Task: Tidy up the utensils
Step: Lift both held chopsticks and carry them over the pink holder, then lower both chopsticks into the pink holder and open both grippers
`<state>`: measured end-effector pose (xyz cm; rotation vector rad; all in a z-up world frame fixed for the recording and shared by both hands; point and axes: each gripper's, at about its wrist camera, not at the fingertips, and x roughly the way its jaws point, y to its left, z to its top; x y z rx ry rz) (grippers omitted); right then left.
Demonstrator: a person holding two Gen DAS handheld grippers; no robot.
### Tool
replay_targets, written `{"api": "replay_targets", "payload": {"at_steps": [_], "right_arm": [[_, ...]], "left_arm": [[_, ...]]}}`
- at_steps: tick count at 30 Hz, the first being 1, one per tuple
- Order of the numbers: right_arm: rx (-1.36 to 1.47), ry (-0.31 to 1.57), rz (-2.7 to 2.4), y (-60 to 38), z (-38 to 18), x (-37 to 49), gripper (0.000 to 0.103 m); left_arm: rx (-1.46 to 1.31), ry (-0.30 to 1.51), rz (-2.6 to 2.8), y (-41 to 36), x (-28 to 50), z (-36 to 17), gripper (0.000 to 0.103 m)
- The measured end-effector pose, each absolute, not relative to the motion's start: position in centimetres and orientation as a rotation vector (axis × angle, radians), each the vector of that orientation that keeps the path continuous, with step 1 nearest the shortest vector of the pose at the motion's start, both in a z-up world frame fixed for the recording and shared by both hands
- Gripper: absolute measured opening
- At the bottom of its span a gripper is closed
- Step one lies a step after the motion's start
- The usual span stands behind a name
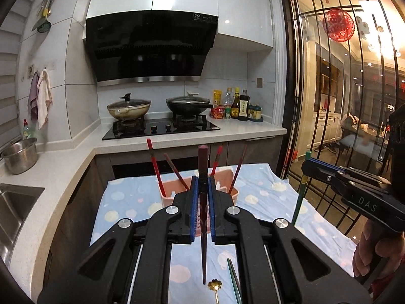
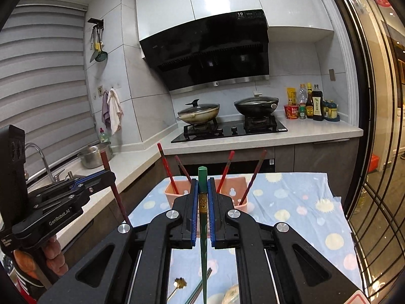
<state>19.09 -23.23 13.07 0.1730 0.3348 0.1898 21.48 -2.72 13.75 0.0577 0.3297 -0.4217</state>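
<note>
- done: four chopsticks (image 1: 155,167) standing in pink holder (image 1: 169,197), at 12 o'clock.
- left gripper (image 1: 202,192) clamped on dark red chopstick (image 1: 203,202).
- right gripper (image 2: 202,195) clamped on green chopstick (image 2: 202,228).
- left: gold spoon (image 1: 215,285), more chopsticks (image 1: 234,278) on cloth (image 1: 265,202), at 6 o'clock.

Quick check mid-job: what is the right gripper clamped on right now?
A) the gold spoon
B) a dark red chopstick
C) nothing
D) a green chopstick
D: the right gripper is closed on a green chopstick, held upright in front of the pink holder.
</note>
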Motion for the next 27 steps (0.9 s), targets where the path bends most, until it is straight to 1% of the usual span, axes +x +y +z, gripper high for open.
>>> {"api": "replay_targets", "payload": {"at_steps": [10,16,21,27], "right_arm": [[0.196,0.231,0.181,-23.3,19.8,26.6,0.007],[0.190,0.197,0.171,-22.5,21.9,30.5,0.007],[0.197,0.220,0.161,-22.1,21.2,33.7,0.007],[0.209,0.325,0.163,-22.2,16.9,36.6,0.007]], "left_arm": [[0.062,0.217,-0.397,-3.7,26.9,20.4,0.007],[0.074,0.190,-0.372,-4.1,30.5,22.6,0.007],[0.076,0.223,-0.366,-4.3,33.2,21.9,0.007],[0.086,0.306,-0.367,-4.6,35.5,18.5,0.007]]}}
